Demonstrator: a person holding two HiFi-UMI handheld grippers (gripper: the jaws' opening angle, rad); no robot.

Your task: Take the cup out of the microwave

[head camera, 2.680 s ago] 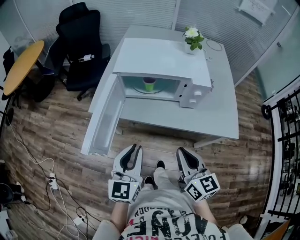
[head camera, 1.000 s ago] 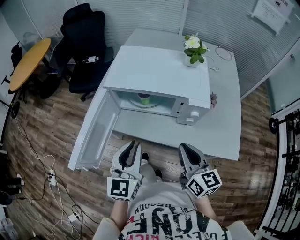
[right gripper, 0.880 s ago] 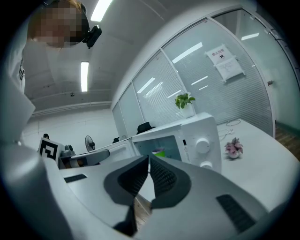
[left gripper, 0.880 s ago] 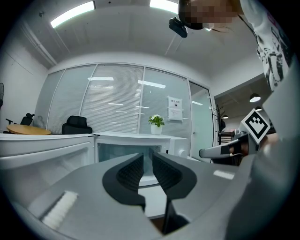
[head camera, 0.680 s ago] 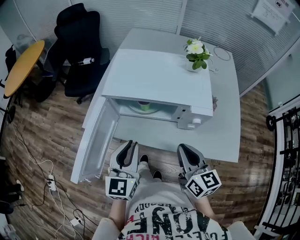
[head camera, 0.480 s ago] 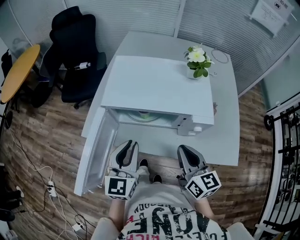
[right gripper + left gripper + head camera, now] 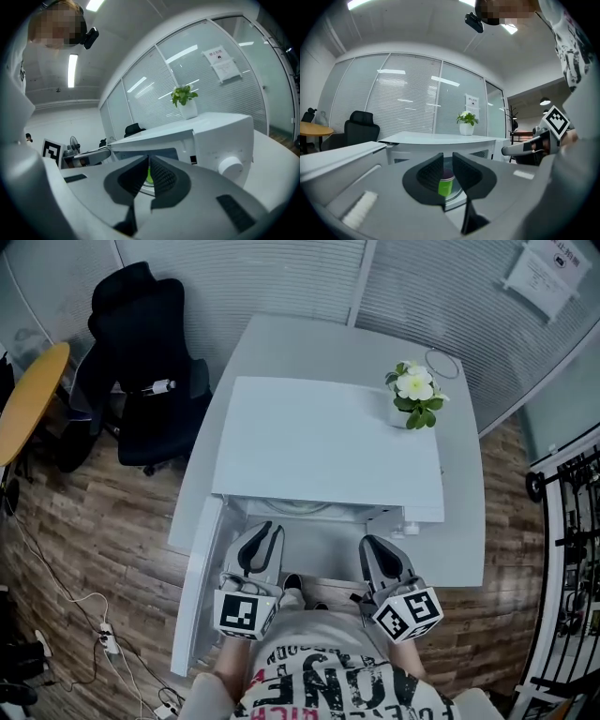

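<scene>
A small green cup (image 7: 445, 183) stands on the glass turntable inside the white microwave (image 7: 328, 442), whose door (image 7: 199, 601) hangs open to the left. In the head view the microwave's top hides the cup. My left gripper (image 7: 262, 538) is level in front of the opening, jaws a narrow gap apart, nothing between them. The cup shows through that gap, still some way ahead. My right gripper (image 7: 377, 549) sits beside it near the control panel, its tips all but touching. A sliver of the cup (image 7: 149, 176) shows just past them.
The microwave stands on a grey table (image 7: 464, 521) with a potted plant (image 7: 415, 395) on its top at the back right. A black office chair (image 7: 141, 343) and a round wooden table (image 7: 28, 399) are at the left. Cables (image 7: 94, 615) lie on the floor.
Both grippers have moved forward up to the microwave's front. The head view has come over the microwave, so its top now covers the cavity and the cup.
</scene>
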